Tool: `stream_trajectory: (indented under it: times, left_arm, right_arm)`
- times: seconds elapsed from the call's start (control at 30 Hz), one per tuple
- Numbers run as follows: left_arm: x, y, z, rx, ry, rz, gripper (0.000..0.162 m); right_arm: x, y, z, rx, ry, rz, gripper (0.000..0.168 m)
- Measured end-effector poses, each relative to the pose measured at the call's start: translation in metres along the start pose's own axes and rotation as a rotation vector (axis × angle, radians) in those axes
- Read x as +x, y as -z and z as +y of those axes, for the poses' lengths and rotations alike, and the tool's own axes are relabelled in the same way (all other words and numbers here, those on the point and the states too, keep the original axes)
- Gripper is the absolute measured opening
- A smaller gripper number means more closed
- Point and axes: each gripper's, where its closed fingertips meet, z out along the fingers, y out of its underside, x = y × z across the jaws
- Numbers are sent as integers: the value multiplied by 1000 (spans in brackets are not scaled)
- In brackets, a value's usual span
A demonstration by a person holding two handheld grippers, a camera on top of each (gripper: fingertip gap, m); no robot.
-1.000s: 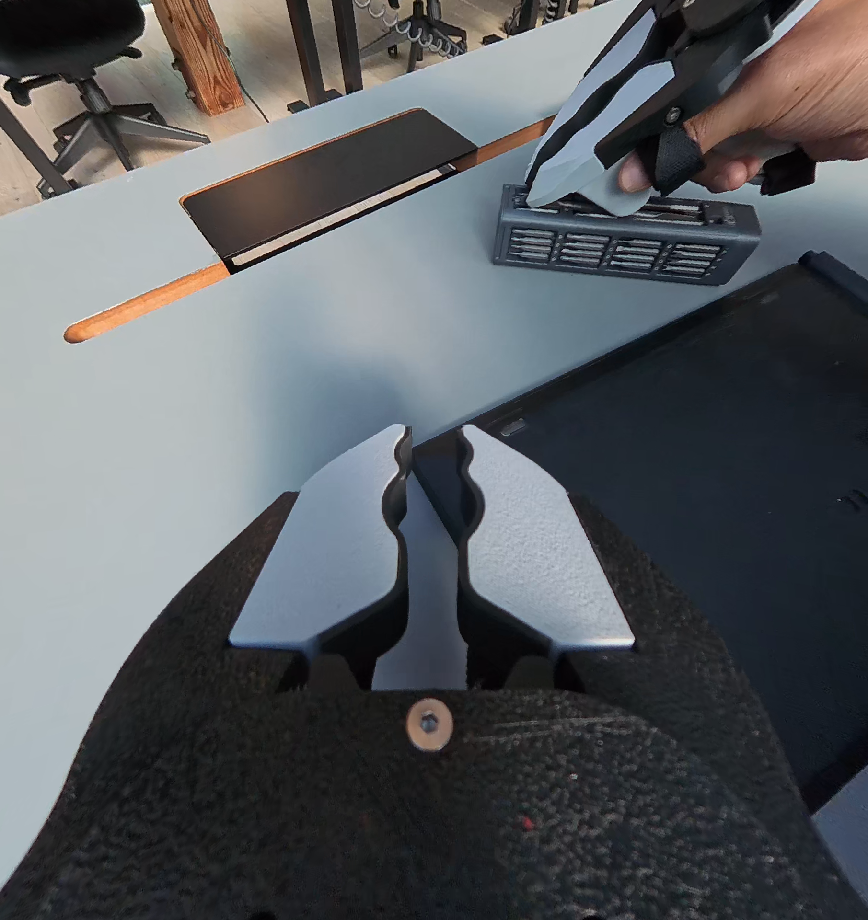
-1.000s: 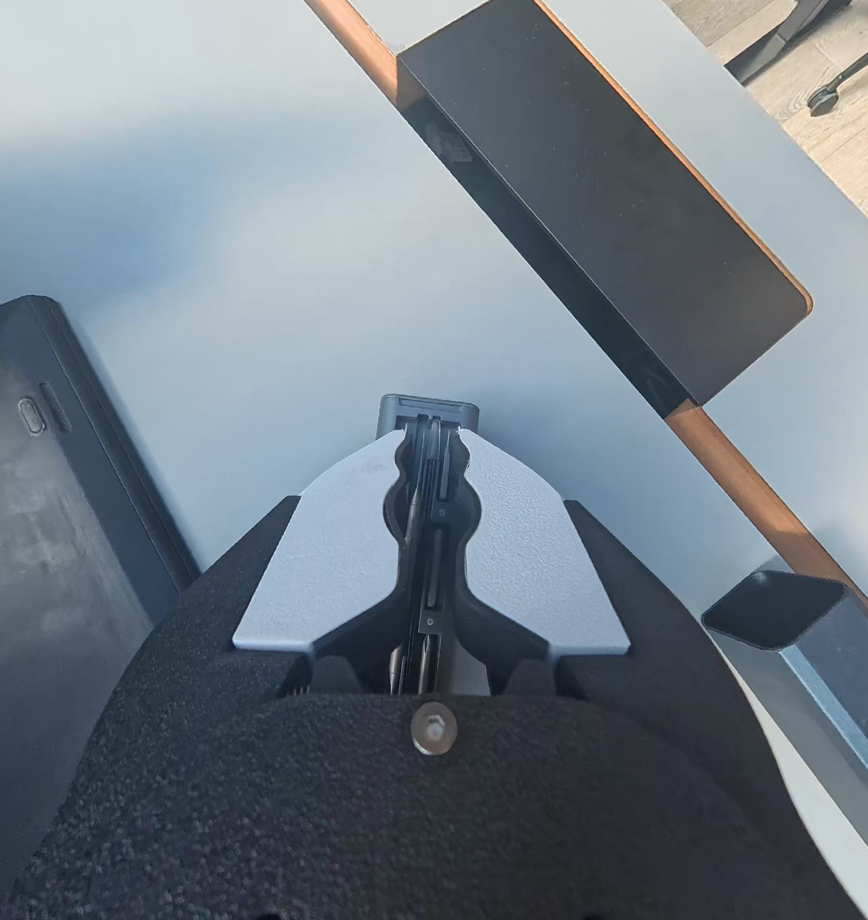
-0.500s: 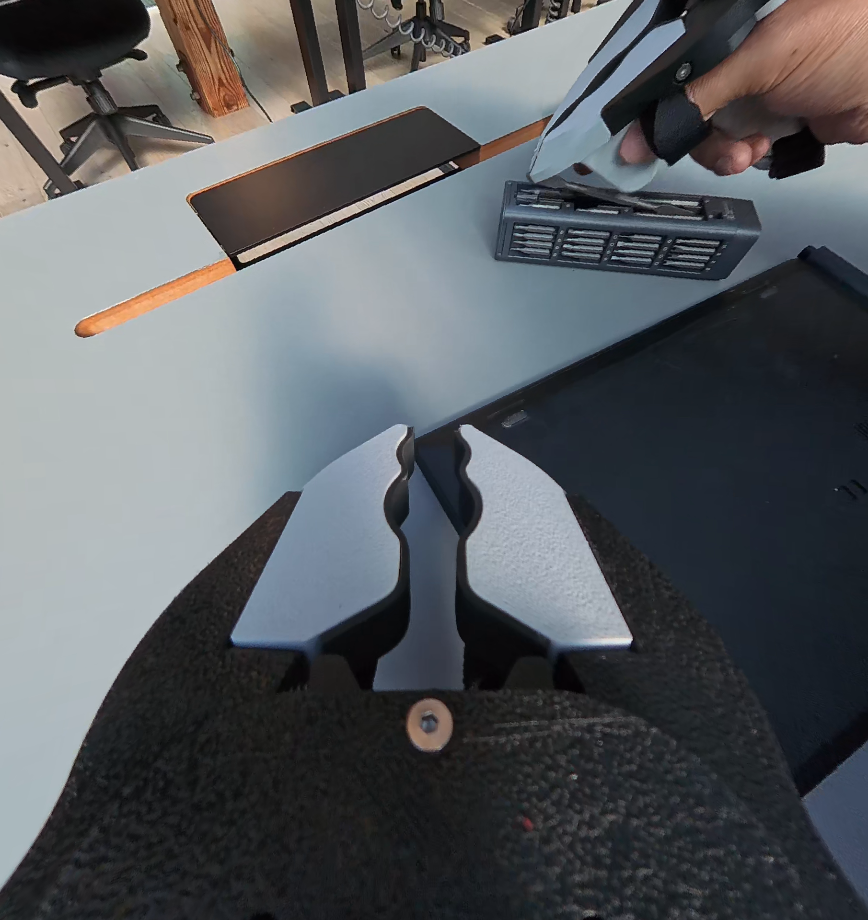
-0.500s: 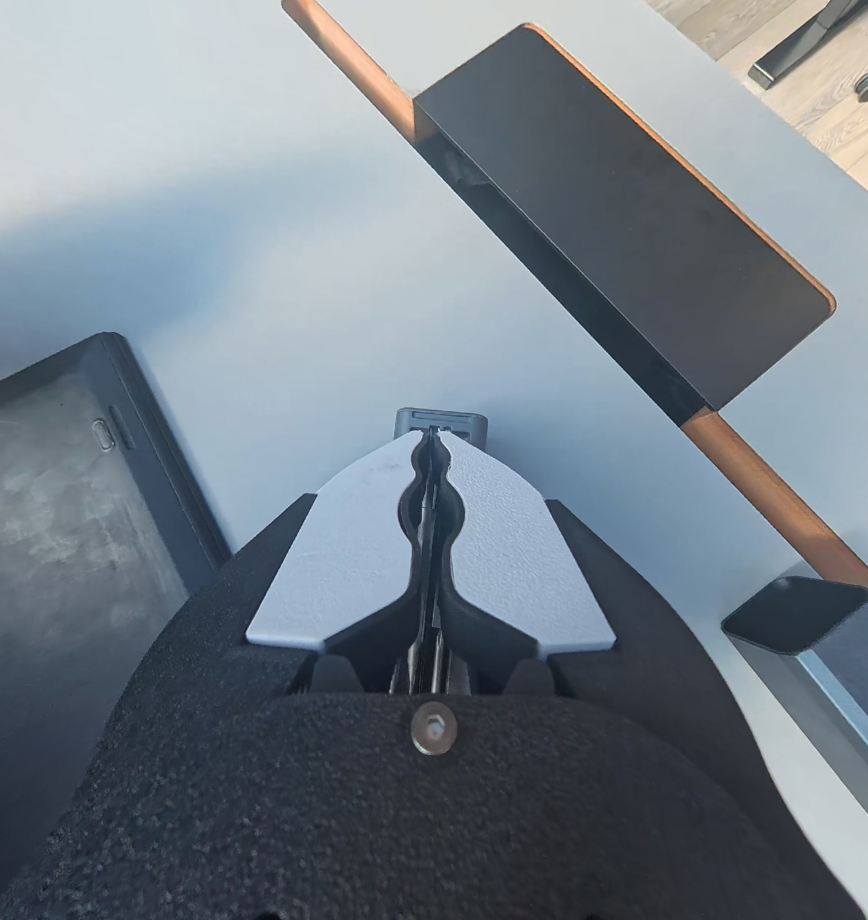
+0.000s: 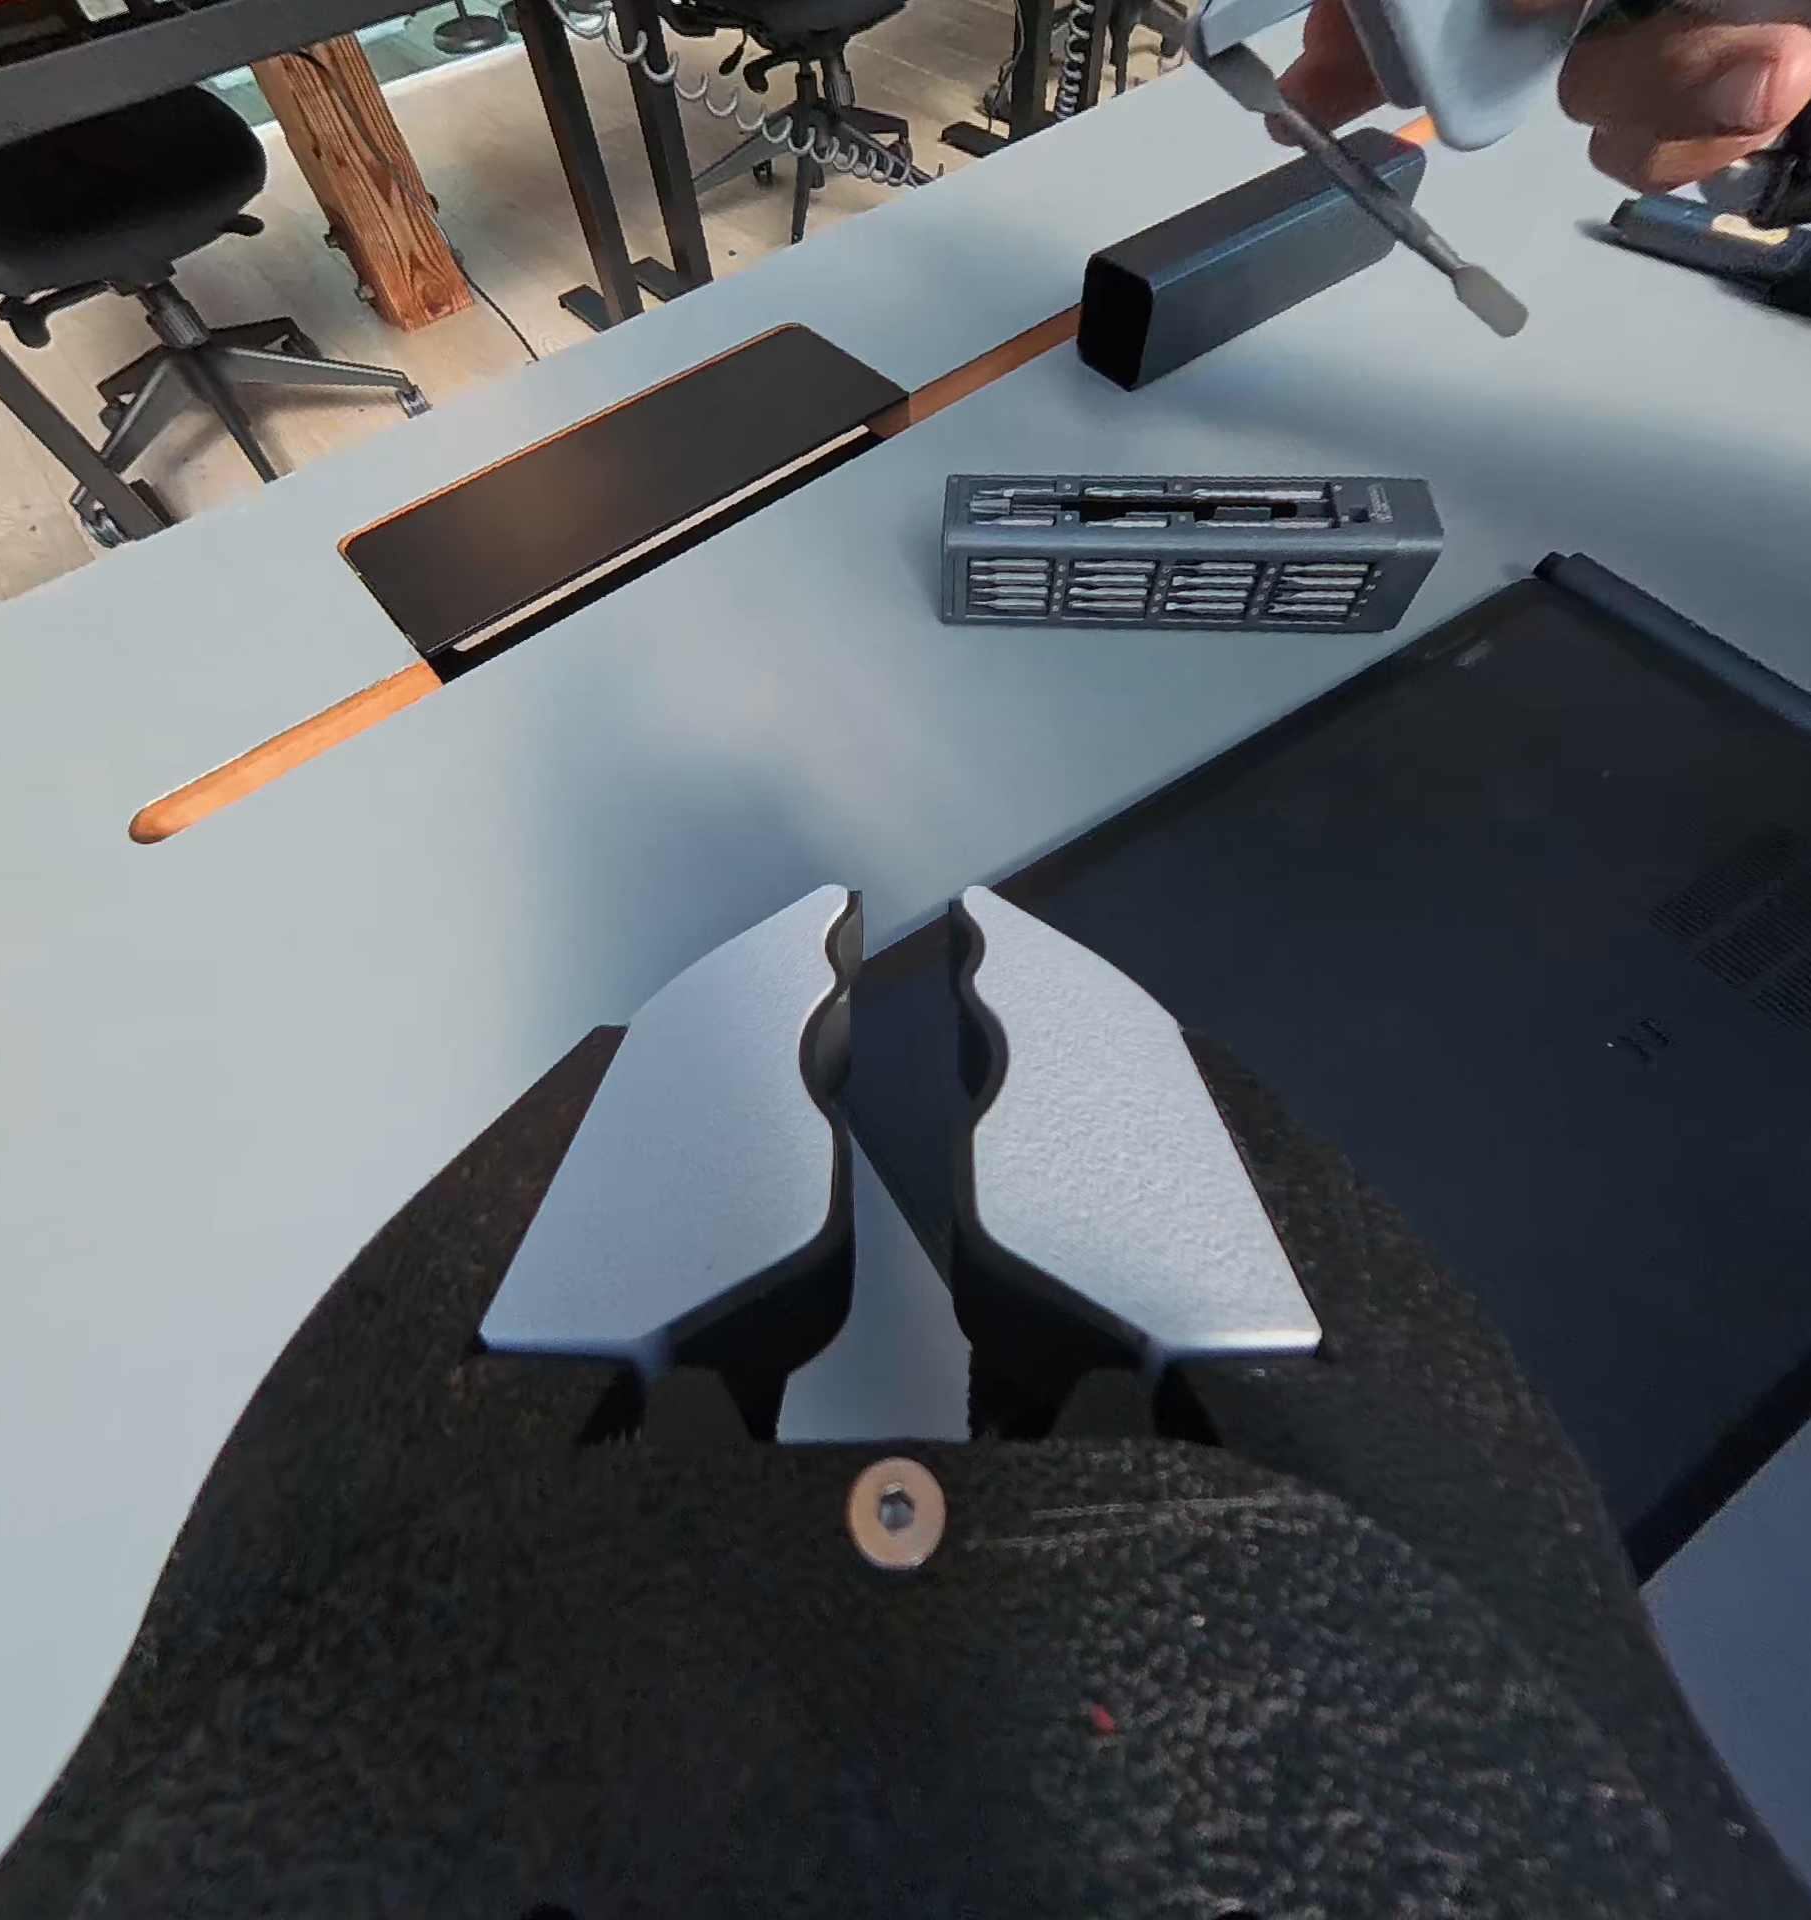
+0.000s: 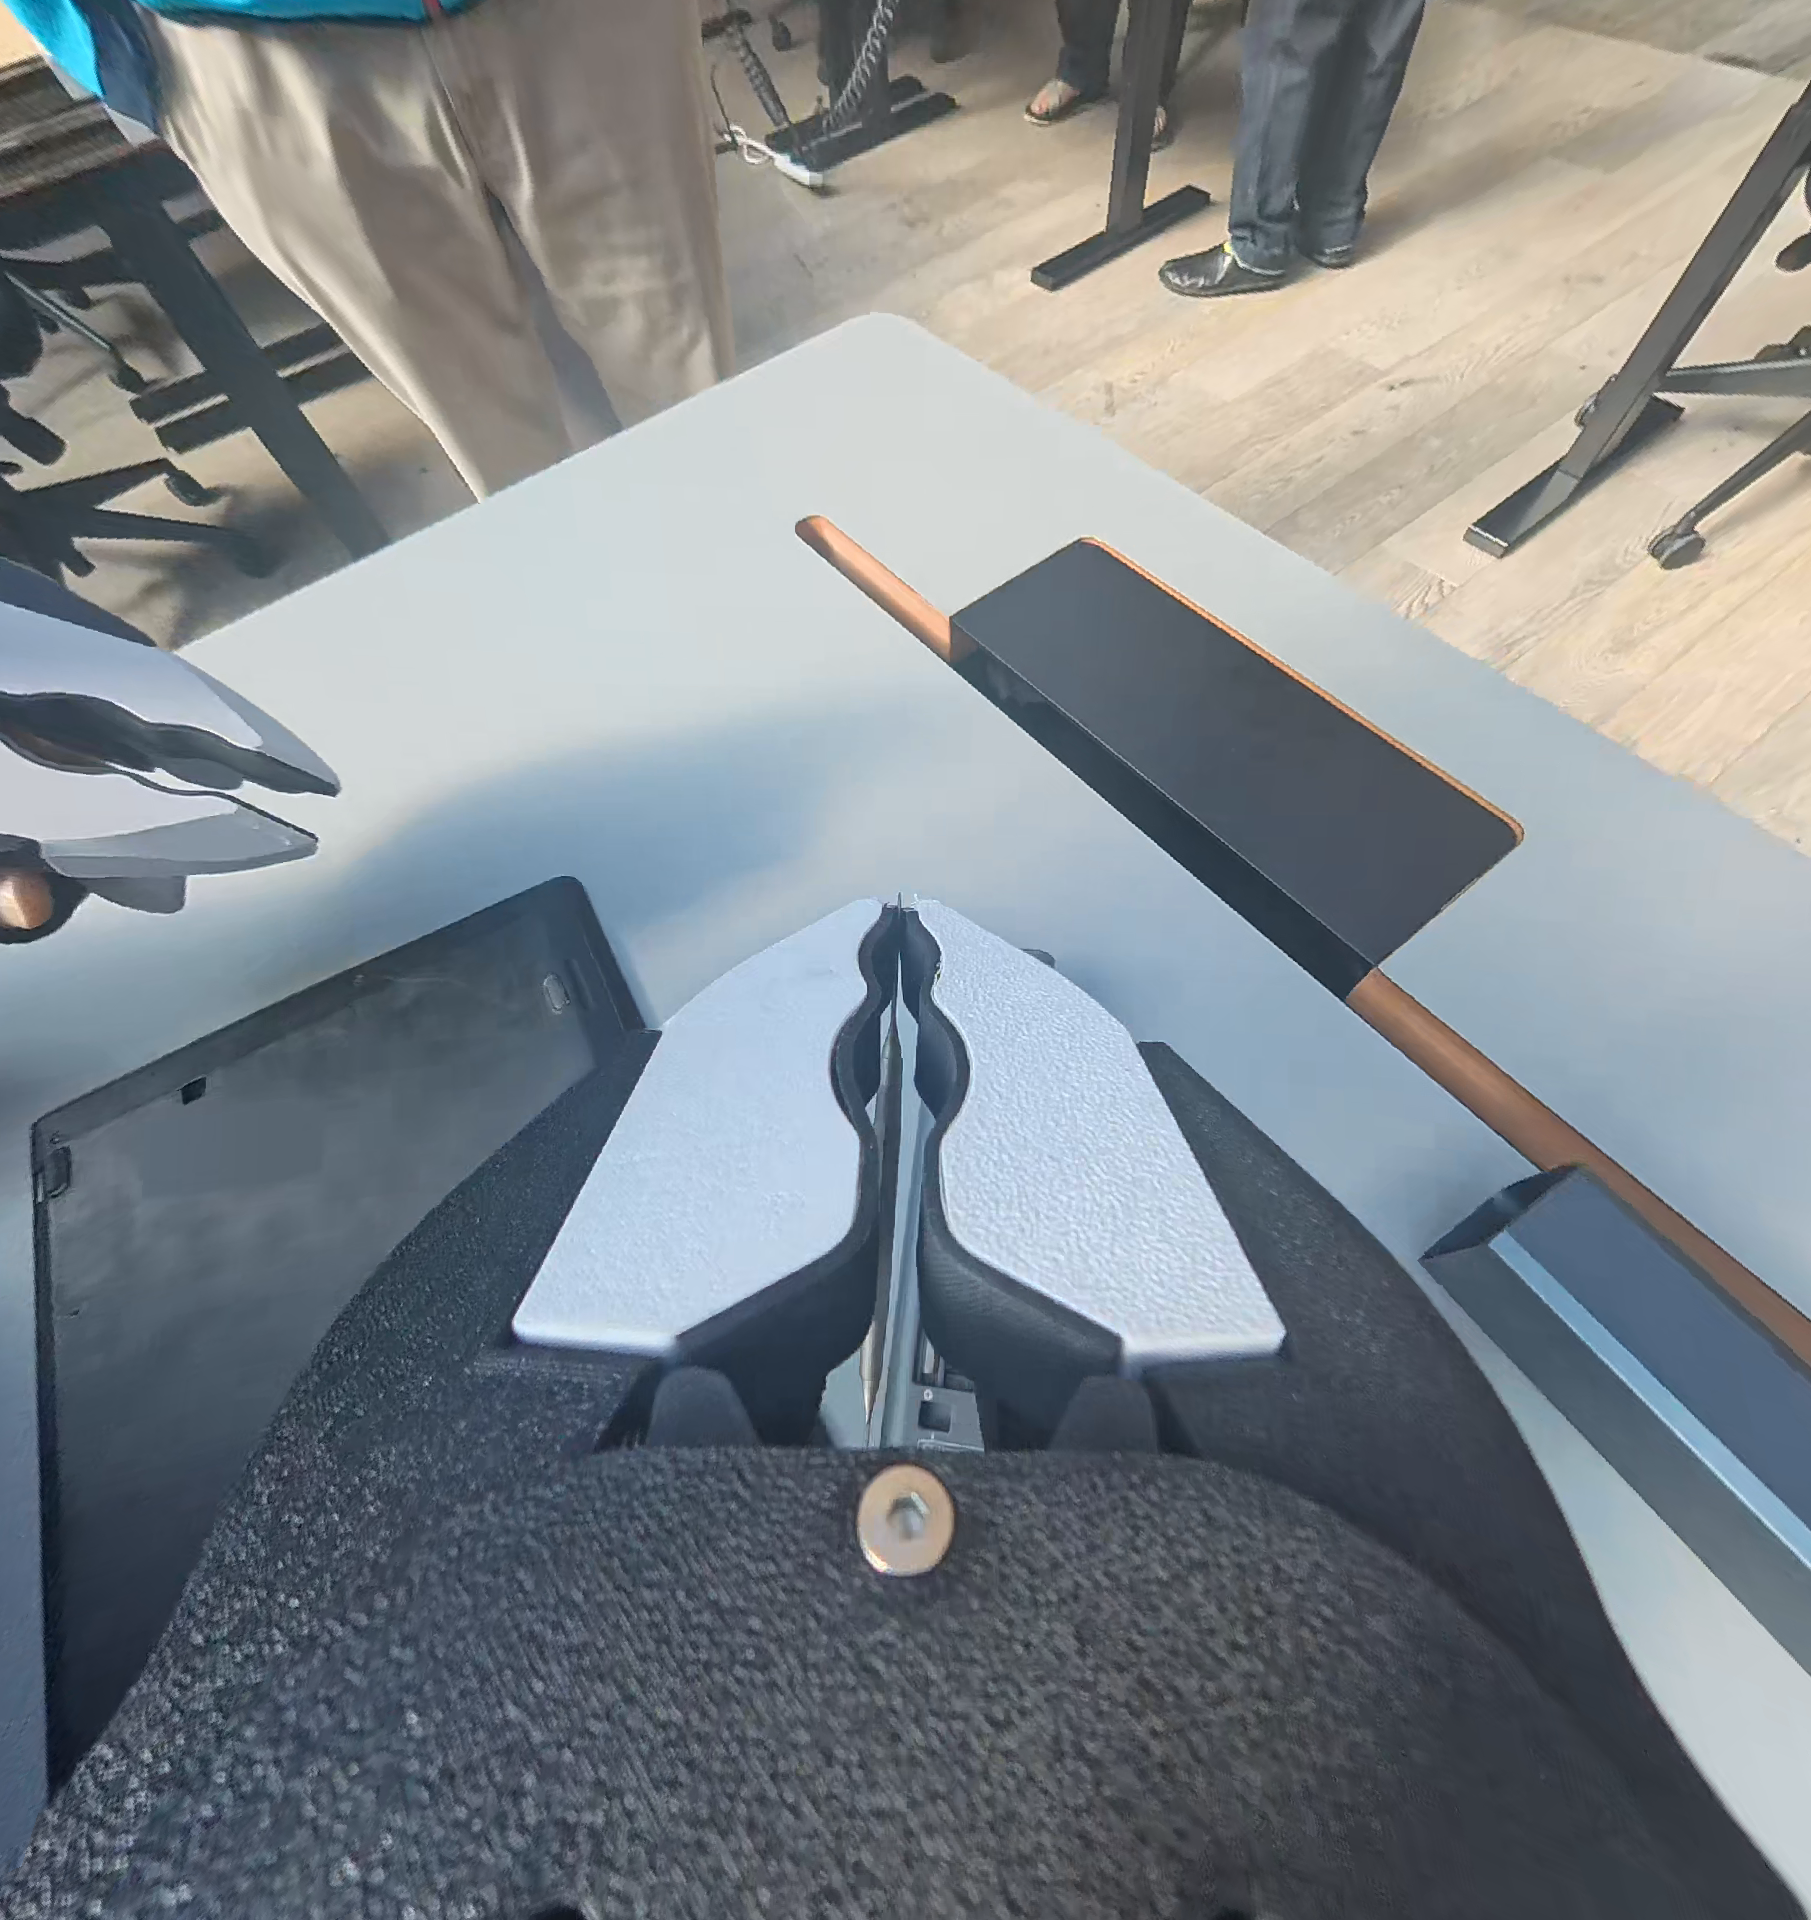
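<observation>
My left gripper is slightly open and empty, low over the near left corner of a black laptop that lies bottom side up on the grey table. My right gripper is shut on a thin metal pry tool and holds it in the air. In the left wrist view it is at the top right, with the tool hanging down to the right. A grey bit case tray lies behind the laptop, with an empty slot on top. The left gripper also shows in the right wrist view, at the left.
The case's dark sleeve lies farther back, by the wooden slot. A black cable flap is set in the table. In the right wrist view the laptop is at the left, and people's legs stand beyond the table. Spacing between my two grippers at the tips: around 20 cm.
The right gripper closed on the metal tool in the bit case and lifted it up and away to the right. The left gripper shifted slightly onto the laptop's corner.
</observation>
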Motion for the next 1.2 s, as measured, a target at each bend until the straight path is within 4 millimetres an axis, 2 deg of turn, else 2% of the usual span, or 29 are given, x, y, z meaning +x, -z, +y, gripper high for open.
stream_trajectory:
  times: [0.07, 0.3, 0.4, 0.5, 0.6, 0.67, 0.73, 0.83, 0.9, 1.0, 1.2]
  left_arm:
    - [7, 0, -6, 5, -16, 8, 15]
    - [38, -2, -23, 26, -61, 40, 15]
    - [49, -2, -29, 32, -80, 45, 15]
    - [53, 0, -31, 36, -84, 42, 15]
    - [49, 3, -28, 29, -76, 32, 14]
    - [46, 5, -25, 23, -70, 24, 14]
    - [42, 7, -21, 15, -65, 19, 14]
    - [39, 6, -16, 8, -58, 18, 13]
    - [37, 2, -14, 4, -52, 21, 13]
    - [37, -6, -11, -6, -44, 31, 13]
    - [30, -12, -8, -21, -49, 24, 13]
  right_arm:
    - [-5, 18, -1, 32, -49, -32, 0]
    - [-19, 71, 19, 91, -184, -109, 0]
    - [-36, 81, 36, 57, -141, -113, 0]
    - [-59, 81, 61, -21, -48, -102, 0]
    - [-67, 83, 81, -81, 46, -49, 0]
    - [-49, 89, 92, -119, 86, 41, 0]
    - [-11, 99, 111, -187, 99, 186, 0]
    - [45, 109, 143, -222, -41, 316, 0]
    - [68, 105, 163, -233, -135, 357, 0]
    - [80, 87, 178, -234, -212, 364, 0]
    - [89, 64, 182, -267, -183, 358, 0]
